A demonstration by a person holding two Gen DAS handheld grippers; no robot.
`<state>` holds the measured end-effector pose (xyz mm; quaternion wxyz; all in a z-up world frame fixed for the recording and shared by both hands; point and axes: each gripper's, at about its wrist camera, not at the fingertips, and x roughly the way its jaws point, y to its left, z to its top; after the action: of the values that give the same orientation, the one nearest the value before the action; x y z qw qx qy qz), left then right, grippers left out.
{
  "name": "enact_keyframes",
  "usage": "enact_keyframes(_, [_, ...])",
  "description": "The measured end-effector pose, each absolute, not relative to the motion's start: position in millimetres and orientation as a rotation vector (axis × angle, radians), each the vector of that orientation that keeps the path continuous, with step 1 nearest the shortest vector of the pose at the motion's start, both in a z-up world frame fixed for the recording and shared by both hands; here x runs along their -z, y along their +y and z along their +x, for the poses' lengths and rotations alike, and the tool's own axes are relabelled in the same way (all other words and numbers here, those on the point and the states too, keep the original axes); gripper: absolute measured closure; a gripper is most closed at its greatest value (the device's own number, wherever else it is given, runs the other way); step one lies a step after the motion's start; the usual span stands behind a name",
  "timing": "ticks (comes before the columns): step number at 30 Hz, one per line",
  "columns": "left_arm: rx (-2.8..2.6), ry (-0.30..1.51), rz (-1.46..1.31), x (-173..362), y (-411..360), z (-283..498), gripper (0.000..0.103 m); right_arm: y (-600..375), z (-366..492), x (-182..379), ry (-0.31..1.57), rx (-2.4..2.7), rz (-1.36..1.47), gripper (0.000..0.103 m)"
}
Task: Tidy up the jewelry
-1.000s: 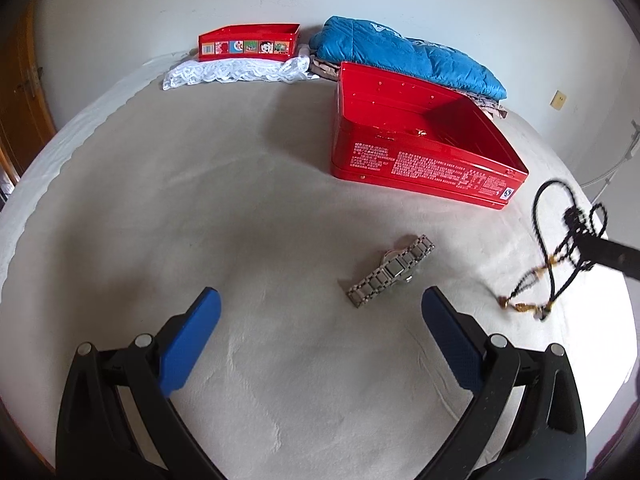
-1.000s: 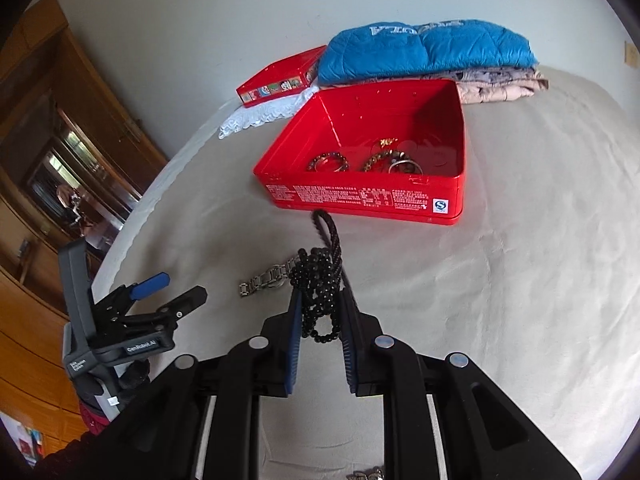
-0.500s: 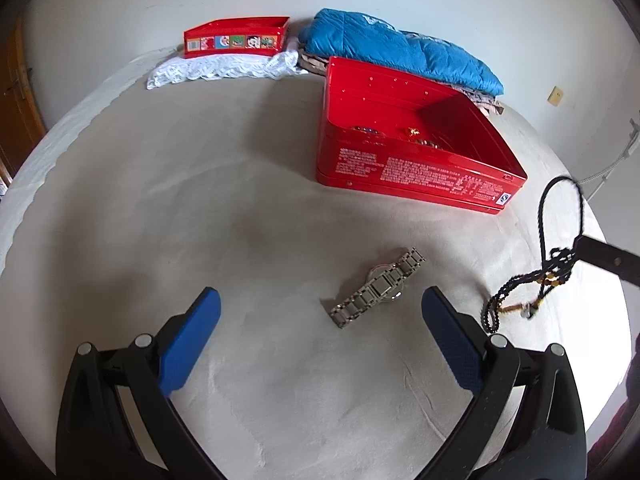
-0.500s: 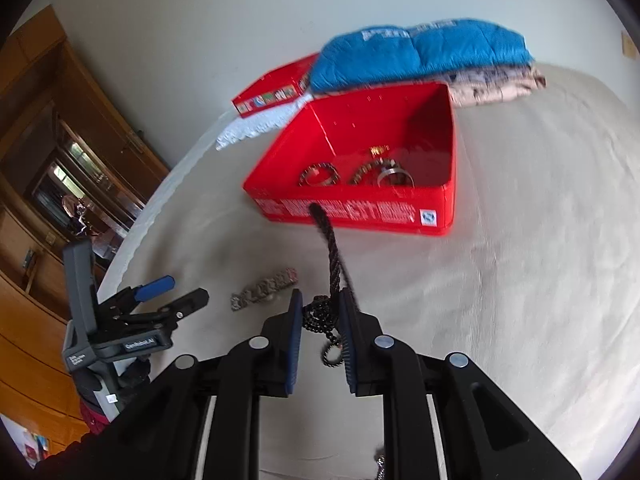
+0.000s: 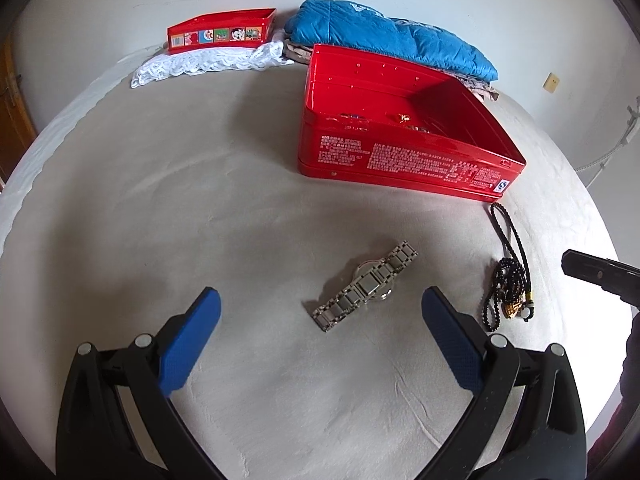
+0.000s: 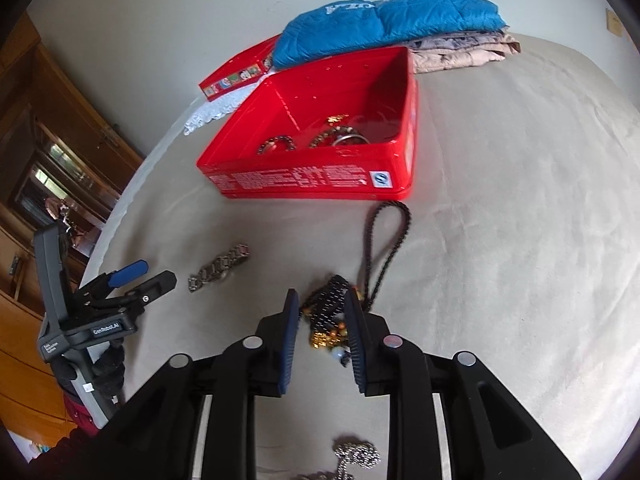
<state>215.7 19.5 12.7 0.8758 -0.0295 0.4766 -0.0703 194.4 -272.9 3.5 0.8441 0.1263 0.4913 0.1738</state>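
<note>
Beige bedding [image 5: 200, 184] fills both views. At the upper centre an open red tin [image 6: 320, 152] is seen with bracelets inside. At mid-frame, a metal watch [image 5: 366, 284] is framed by the spread left tool [image 5: 320, 312]. A black beaded necklace [image 6: 332, 304] lies between the parted fingers of the right tool [image 6: 322, 300], ungripped.

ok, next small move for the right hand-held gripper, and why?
Probably close the right hand-held gripper on the black bead necklace: its beads lie on the bed between the parted jaws, outside the red tin, where other jewelry already sits.
</note>
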Motion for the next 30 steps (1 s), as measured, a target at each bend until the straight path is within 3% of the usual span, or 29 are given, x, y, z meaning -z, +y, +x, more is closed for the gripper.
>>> enact_keyframes(11, [0.152,1.024,-0.047,-2,14,223,0.003,-276,193,30,1.149,-0.356,0.288,0.078])
enact_keyframes(13, [0.154,1.027,-0.047,-1,14,223,0.003,-277,200,34,1.154,-0.348,0.307,0.063])
enact_keyframes(16, [0.154,1.030,-0.043,1,13,224,0.003,-277,212,42,1.172,-0.344,0.327,0.057])
enact_keyframes(17, [0.154,1.032,-0.043,2,13,224,0.003,-277,216,45,1.175,-0.344,0.337,0.058])
enact_keyframes(19, [0.155,1.036,-0.043,3,13,225,0.003,-274,223,48,1.172,-0.376,0.338,0.088])
enact_keyframes(20, [0.155,1.038,-0.043,4,13,226,0.003,-273,225,47,1.164,-0.389,0.335,0.098])
enact_keyframes(30, [0.165,1.051,-0.051,10,14,231,0.003,-292,215,-22,0.943,-0.422,0.354,0.100])
